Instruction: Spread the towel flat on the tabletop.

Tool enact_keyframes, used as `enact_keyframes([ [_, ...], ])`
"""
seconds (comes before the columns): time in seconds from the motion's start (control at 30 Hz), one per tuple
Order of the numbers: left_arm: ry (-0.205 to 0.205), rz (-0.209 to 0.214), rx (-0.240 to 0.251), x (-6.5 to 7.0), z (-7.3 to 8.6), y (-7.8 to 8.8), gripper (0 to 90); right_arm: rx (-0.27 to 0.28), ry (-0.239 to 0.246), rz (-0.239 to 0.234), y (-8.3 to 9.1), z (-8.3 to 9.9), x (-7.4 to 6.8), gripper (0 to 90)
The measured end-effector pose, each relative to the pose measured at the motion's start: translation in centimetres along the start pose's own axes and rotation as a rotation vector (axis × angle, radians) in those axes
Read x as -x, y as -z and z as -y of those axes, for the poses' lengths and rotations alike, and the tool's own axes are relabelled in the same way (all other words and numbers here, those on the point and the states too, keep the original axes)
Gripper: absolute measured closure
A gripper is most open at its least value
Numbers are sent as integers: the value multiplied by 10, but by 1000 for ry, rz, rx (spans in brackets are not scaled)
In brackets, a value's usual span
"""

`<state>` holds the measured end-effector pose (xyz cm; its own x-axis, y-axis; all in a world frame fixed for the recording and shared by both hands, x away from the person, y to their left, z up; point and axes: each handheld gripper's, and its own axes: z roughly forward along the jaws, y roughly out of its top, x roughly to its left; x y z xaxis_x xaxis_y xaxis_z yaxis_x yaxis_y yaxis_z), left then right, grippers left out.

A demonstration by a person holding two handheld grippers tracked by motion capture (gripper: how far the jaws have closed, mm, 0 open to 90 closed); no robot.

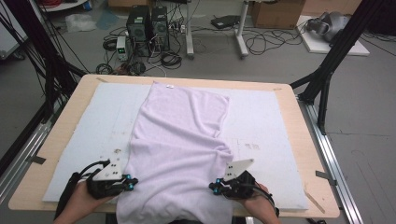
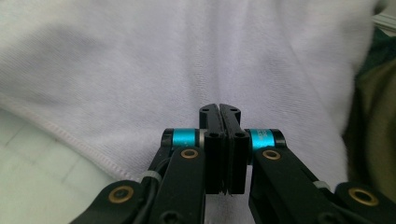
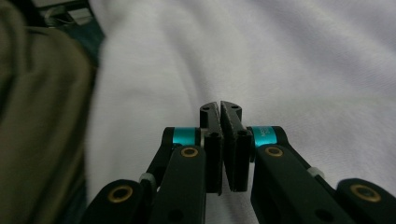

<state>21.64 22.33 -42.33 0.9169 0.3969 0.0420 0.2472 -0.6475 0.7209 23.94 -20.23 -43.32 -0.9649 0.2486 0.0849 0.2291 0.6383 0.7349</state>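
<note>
A: Where is the towel [image 1: 180,144]?

B: It lies flat on the blue mat [image 1: 261,121] on the table [image 1: 299,116]. Its near end hangs over the table's edge, between the two grippers.

A: What is the left gripper [image 1: 132,182] doing?

B: Its jaws are pressed tight together. In the left gripper view the towel [image 2: 187,60] spreads out in front of the left gripper [image 2: 219,108] and under its tips. The stitched edge [image 2: 70,140] runs off to the left of the jaws. No cloth sticks out between them, so I cannot tell if they pinch any.

A: And the right gripper [image 1: 212,187]?

B: Closed tight too. The towel [image 3: 280,60] lies ahead of and below the right gripper [image 3: 220,106]. Its tips point at the cloth's side.
</note>
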Motion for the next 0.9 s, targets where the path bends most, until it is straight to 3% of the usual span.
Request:
enact_keyframes([
  [0.07, -13, 28, 4, 12, 3, 8, 878, 39, 23, -73, 13, -3, -16, 873],
  [0.1, -21, 36, 6, 18, 3, 11, 866, 53, 36, -87, 17, -5, -23, 856],
  [0.17, -34, 19, 9, 18, 3, 12, 743, 76, 79, -61, 26, -10, -37, 756],
  [0.27, 9, 0, 24, 5, 1, 3, 606, 65, 52, 14, 25, -9, -26, 673],
  [0.33, 29, -2, 39, -3, -2, -6, 576, 46, 3, 43, 18, -6, -11, 645],
  [0.4, 30, -5, 33, -11, -5, -15, 569, 21, -9, 71, 8, -4, -1, 589],
  [0.47, 39, 3, 11, -15, -6, -25, 583, -7, -16, 80, -2, -2, 7, 589],
  [0.5, 34, 26, -1, -17, -5, -29, 630, -32, -12, 93, -7, -1, 10, 599],
  [0.53, 30, 26, 24, -16, -3, -30, 679, -51, -10, 96, -11, 1, 12, 614],
  [0.6, 15, 49, 21, -15, -2, -28, 848, -15, -32, 89, -11, 3, 13, 717],
  [0.63, 0, 41, 18, -14, -2, -28, 869, -11, -24, 83, -11, 4, 14, 805],
  [0.67, -1, 44, 15, -12, -2, -27, 877, -12, -23, 62, -10, 4, 13, 863],
  [0.73, -12, 67, 9, -10, -1, -22, 883, -23, -13, 48, -10, 3, 11, 879],
  [0.77, -13, 76, 23, -5, 0, -17, 883, -31, -18, 5, -9, 2, 8, 883],
  [0.87, -46, 79, 57, 8, 2, 3, 880, 17, 41, -66, 4, -3, -14, 872],
  [0.9, -45, 82, 67, 10, 2, 7, 864, 35, 50, -63, 10, -4, -19, 831],
])
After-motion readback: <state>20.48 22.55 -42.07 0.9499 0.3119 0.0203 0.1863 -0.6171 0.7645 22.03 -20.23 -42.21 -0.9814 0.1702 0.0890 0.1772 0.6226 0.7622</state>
